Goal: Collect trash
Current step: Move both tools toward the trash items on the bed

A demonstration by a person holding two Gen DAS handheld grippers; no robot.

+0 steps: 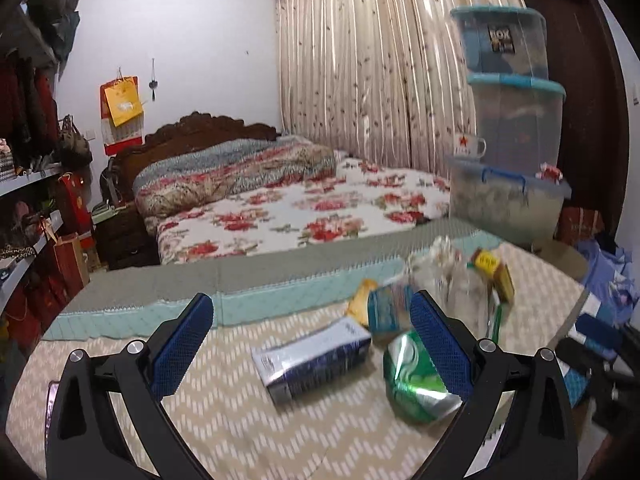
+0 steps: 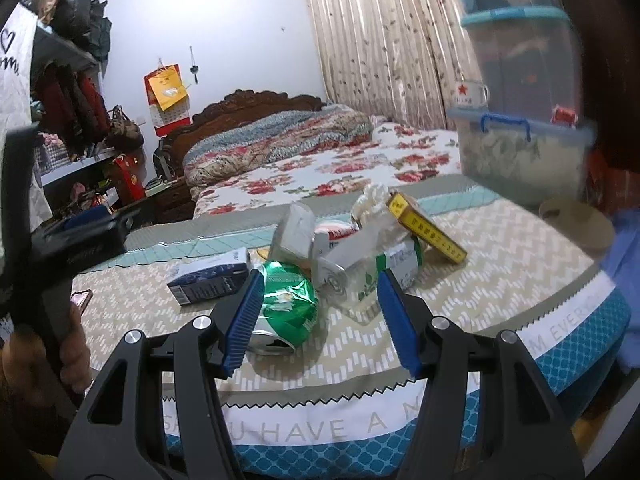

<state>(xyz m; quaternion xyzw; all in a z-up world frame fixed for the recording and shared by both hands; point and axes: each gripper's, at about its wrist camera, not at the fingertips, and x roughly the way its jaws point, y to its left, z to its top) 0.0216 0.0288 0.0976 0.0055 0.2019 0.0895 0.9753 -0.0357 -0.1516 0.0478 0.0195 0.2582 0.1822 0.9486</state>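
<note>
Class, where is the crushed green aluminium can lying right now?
The crushed green aluminium can lies on the beige zigzag mat, nearest the right gripper, right of the dark blue carton in both wrist views.

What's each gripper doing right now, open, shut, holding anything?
Left gripper: wide open, holding nothing, above the blue carton.
Right gripper: open, holding nothing; the crushed green can lies beside its left pad.

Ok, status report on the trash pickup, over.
Left gripper open, empty. Right gripper open, crushed green can between its pads, not gripped. Blue carton and other trash beside it.
</note>
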